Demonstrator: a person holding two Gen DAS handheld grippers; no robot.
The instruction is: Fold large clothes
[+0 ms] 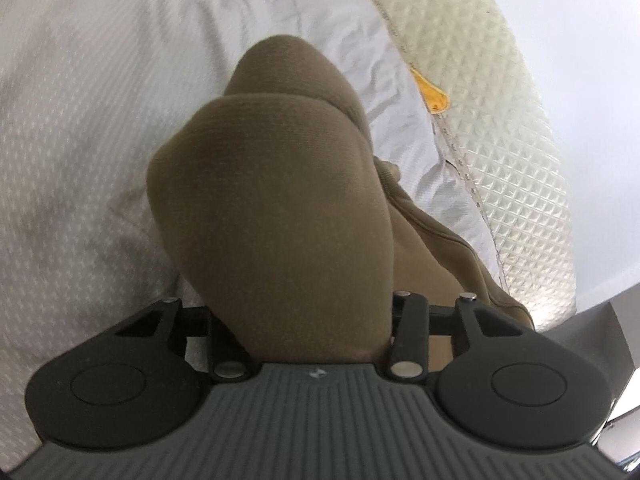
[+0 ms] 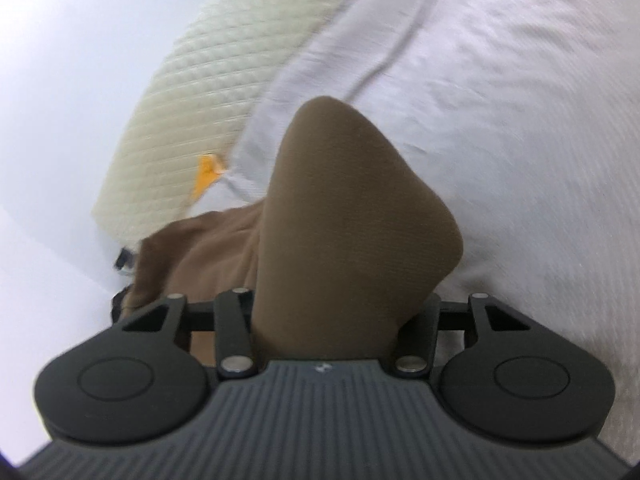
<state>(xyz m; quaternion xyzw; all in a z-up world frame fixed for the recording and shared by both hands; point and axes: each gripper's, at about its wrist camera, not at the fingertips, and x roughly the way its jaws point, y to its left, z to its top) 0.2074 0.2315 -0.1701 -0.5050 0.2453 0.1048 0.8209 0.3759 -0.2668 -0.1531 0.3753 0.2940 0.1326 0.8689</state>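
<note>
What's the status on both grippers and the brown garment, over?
Left gripper and right gripper: each clamped on a bunch of the brown knit garment. Garment lifted off the white bedsheet. Nothing in the way.

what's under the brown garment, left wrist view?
A white bedsheet shows around the brown garment. Directly beneath is covered, and the bunched fabric also hides the left gripper's fingers.

Soft, even daylight, strong fisheye bending at the edges (right view motion-blurred).

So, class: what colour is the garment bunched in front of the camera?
Olive-brown garment; the left wrist view shows it best.
</note>
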